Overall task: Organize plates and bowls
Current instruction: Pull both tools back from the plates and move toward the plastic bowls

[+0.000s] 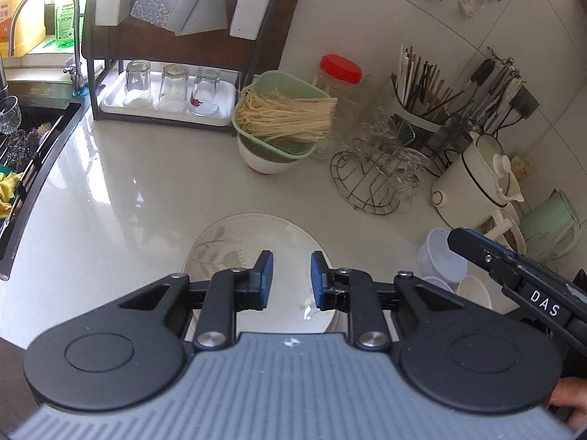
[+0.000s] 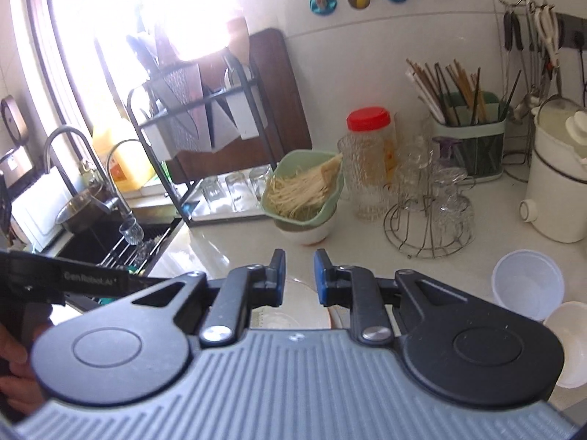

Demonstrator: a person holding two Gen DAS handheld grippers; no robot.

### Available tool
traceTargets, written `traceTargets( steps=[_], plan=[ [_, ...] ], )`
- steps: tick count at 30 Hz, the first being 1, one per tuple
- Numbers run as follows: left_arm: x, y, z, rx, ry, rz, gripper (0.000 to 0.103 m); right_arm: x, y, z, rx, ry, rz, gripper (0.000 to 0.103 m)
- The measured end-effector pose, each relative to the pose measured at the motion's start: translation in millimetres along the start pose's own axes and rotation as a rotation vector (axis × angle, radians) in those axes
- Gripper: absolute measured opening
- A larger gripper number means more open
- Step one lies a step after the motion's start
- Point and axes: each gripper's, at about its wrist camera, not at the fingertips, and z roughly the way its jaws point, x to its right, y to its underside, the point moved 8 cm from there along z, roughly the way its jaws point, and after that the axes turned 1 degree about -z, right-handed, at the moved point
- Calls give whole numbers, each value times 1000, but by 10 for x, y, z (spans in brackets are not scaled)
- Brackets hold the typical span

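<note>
Plate [image 1: 234, 242] on counter beneath left gripper [image 1: 291, 278], jaws narrowly apart, empty.

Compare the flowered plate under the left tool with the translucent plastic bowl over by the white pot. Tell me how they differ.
The flowered plate is wide, flat and opaque, with a leaf print and a thin rim line; the plastic bowl is smaller, deep, translucent and plain. The plate lies flat on another dish, while the bowl sits tilted beside other white bowls. Both are empty and rest on the countertop, held by neither tool.

Black tongs [image 1: 291, 280], blue pads [image 1: 267, 271], ribbed grey housing, silver screws.
</note>
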Motion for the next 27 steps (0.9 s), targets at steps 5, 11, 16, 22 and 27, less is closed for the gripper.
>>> traceTargets(
  steps=[5,11,16,22,27],
  plan=[
    [149,133,-58,8,10,4,29,64,36,-165,31,18,-14,20],
    [333,321,-40,0,7,30,30,206,126,-324,34,33,-14,20],
    [511,469,-7,-2,15,26,31,372,224,-453,30,54,-6,20],
    [741,628,115,-31,45,33,31,559,345,-605,24,88,7,20],
    [914,730,226,-51,67,49,31,714,455,-665,7,116,16,20]
  ],
)
